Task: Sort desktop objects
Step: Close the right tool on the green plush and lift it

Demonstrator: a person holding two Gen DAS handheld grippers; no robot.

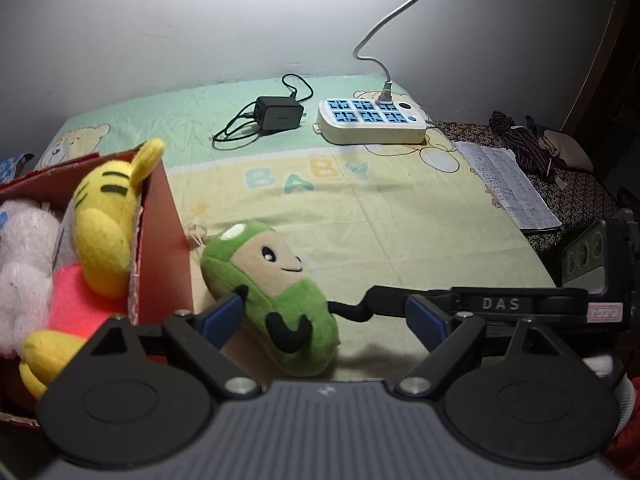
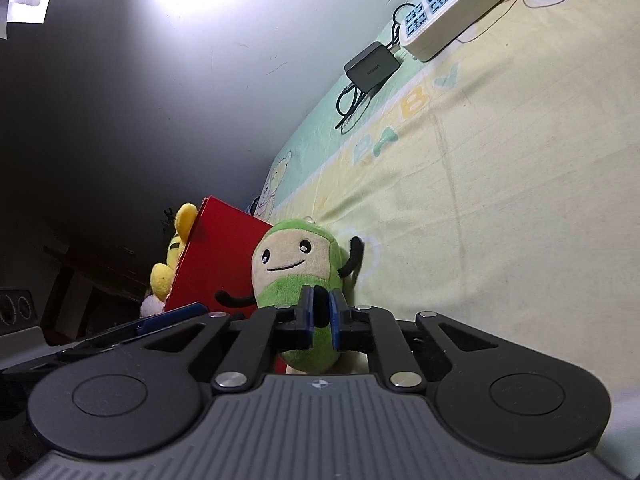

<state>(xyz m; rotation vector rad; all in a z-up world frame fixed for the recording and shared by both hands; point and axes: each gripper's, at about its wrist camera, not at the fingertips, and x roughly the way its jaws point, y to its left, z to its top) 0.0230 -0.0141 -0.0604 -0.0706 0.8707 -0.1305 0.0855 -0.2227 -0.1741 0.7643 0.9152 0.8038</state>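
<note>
right gripper (image 2: 320,314) pinching green plush (image 2: 298,268) (black leg), beside red box (image 2: 216,256)

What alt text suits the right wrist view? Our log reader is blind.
The right hand-held gripper pinches the black leg of a green plush toy lying on a yellow sheet beside a red box. A power strip and charger lie farther off.

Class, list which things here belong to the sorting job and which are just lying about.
In the job:
green plush toy, pinched at one black limb by the right claw
red box, holding a yellow plush
left claw, open

Lying about:
power strip
black charger
paper sheets
</note>
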